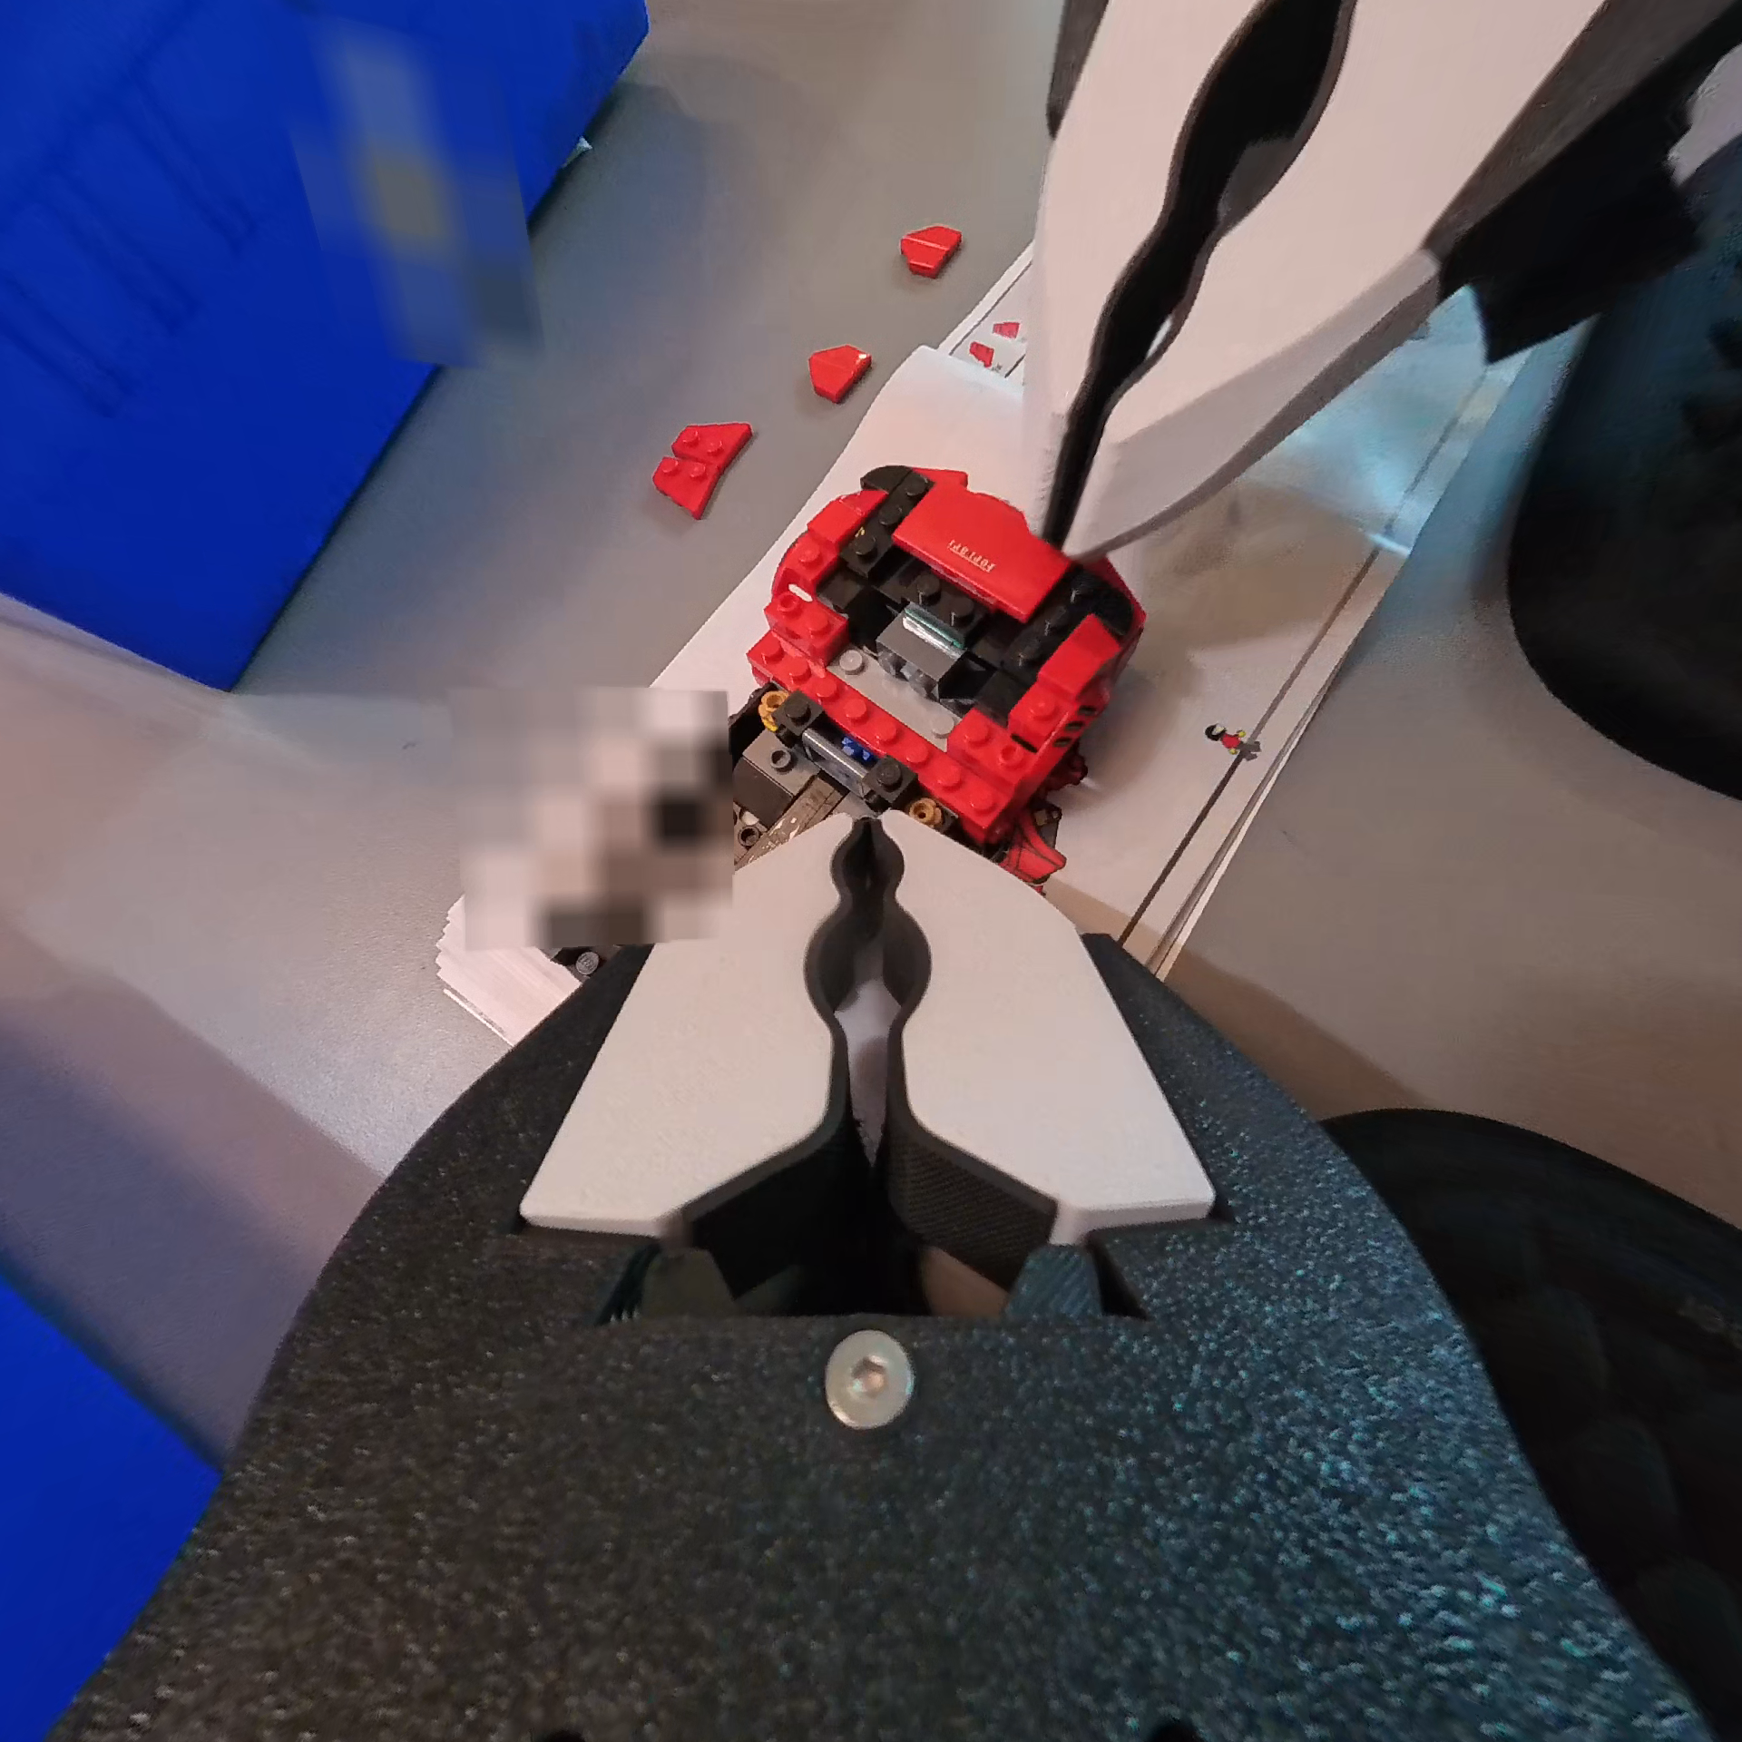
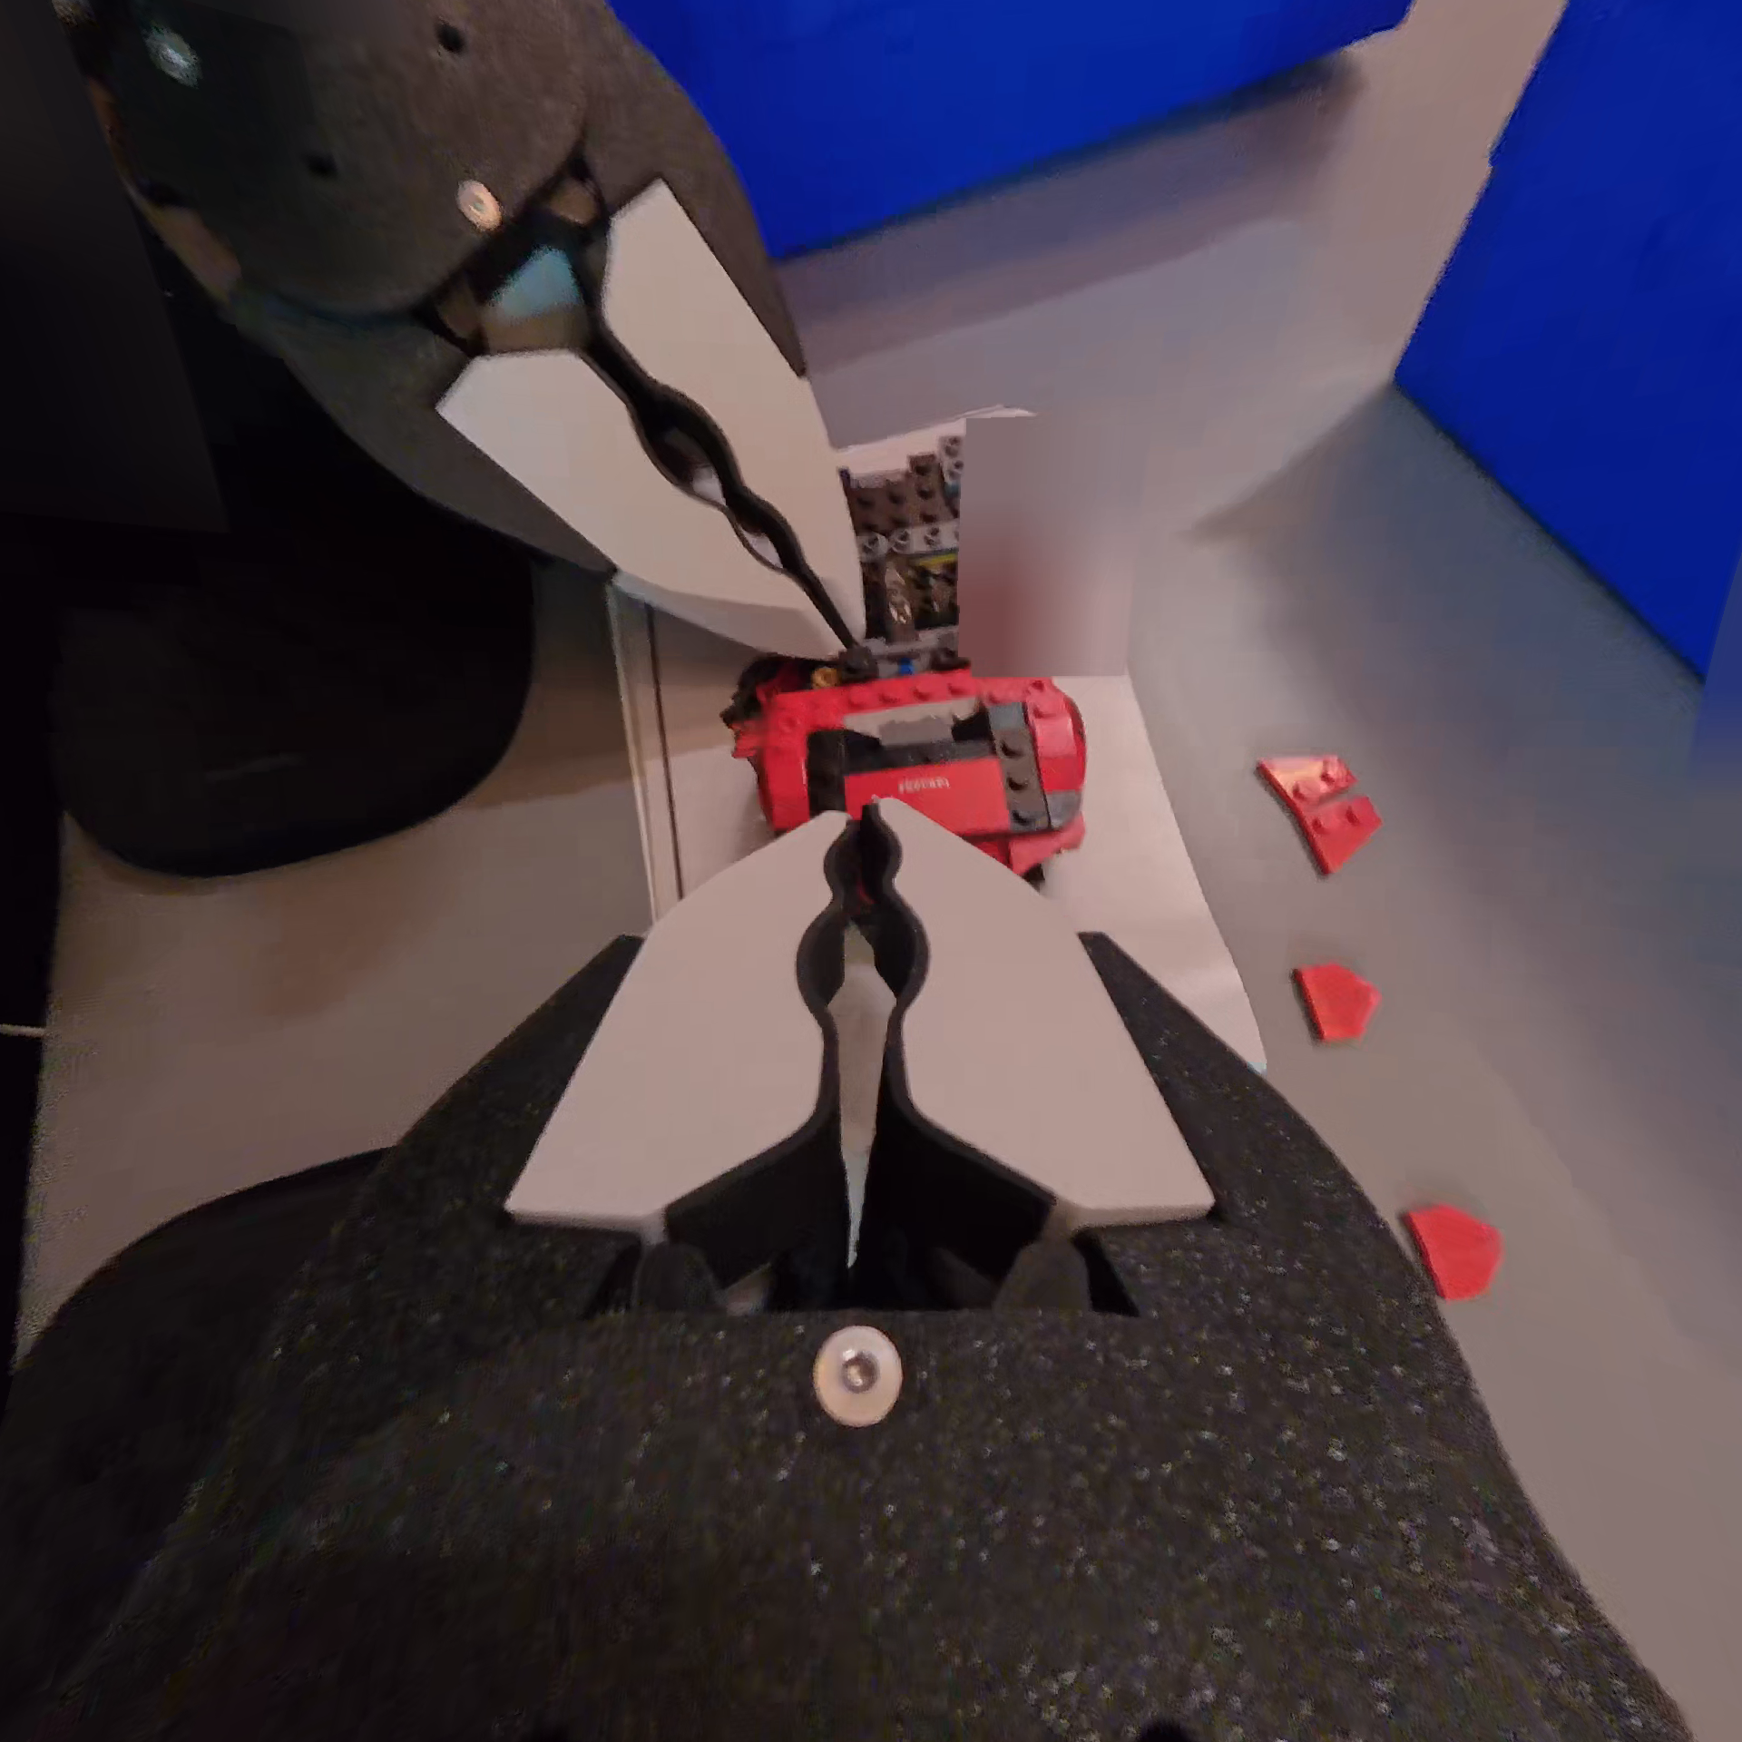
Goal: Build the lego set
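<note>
Right now both grippers meet over the red lego car (image 1: 943, 660), which sits on a white instruction booklet (image 1: 1254, 660) laid on the grey table (image 1: 528, 528). In the left wrist view, the left gripper (image 1: 865, 828) has its grey fingers drawn together to a narrow slit, tips touching the dark, unfinished end of the car at about 6 o'clock of the model; whether anything is pinched between them I cannot tell. The right gripper (image 1: 1075, 542) comes down from 1 o'clock, its jaws likewise nearly closed, tips resting at the edge of the smooth red roof tile (image 1: 980, 556).

From the right wrist view, the right gripper (image 2: 865, 818) shows the same narrow gap, pressed against the near side of the car (image 2: 905, 754), with a sliver of red and black visible between its fingers. The left gripper (image 2: 844, 650) reaches in from 11 o'clock onto the far end.

Loose red wedge pieces (image 2: 1320, 811) lie on the table at 3 o'clock of the car, well apart from it. Blue bins (image 2: 1037, 113) stand at the table's far side.
</note>
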{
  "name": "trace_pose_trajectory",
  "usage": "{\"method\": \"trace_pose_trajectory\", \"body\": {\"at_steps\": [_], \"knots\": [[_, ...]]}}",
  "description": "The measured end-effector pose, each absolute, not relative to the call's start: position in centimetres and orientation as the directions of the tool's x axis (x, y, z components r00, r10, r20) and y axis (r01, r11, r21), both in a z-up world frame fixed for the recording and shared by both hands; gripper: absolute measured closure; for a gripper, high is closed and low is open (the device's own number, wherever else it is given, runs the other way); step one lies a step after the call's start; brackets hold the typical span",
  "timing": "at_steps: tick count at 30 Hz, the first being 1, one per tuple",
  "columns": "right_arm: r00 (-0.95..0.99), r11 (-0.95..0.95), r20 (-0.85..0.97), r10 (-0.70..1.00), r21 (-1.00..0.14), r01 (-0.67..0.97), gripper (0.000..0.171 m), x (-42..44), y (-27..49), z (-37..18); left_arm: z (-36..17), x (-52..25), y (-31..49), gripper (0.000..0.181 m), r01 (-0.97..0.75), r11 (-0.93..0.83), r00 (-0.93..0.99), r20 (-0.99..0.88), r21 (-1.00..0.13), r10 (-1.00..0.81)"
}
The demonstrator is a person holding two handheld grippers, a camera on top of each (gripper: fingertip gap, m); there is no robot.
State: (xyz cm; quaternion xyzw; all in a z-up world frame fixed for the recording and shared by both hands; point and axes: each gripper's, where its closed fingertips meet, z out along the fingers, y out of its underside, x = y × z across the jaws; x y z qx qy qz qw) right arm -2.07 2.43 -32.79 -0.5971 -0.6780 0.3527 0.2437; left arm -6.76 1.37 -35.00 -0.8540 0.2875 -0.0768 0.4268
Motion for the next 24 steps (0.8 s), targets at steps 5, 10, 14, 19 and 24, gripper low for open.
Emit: {"method": "trace_pose_trajectory", "body": {"at_steps": [5,10,14,19,24], "knots": [[-0.107,-0.05,-0.114,0.988,-0.878,0.475,0.153,-1.6,3.4,-30.6,-34.9,-6.9,1.5,0.178,-0.437,-0.456,0.824,-0.142,-0.775,-0.548],[0.056,-0.149,-0.139,0.989,-0.958,0.245,0.117,0.9,7.5,-27.3,-34.6,-7.2,1.6,0.164,-0.426,-0.444,0.831,-0.147,-0.788,-0.536],[0.178,-0.146,-0.121,0.977,-0.98,0.132,0.089,2.5,9.8,-26.5,-33.5,-7.3,1.8,0.154,-0.377,-0.407,0.845,-0.13,-0.832,-0.518],[0.364,-0.134,-0.168,0.916,-0.984,-0.118,0.073,5.8,13.5,-23.4,-30.8,-6.6,2.1,0.119,-0.252,-0.294,0.85,-0.065,-0.922,-0.524],[0.422,-0.204,-0.295,0.857,-0.947,-0.249,0.078,8.4,15.8,-23.0,-30.7,-6.6,2.3,0.092,-0.196,-0.323,0.853,0.001,-0.926,-0.522]]}}
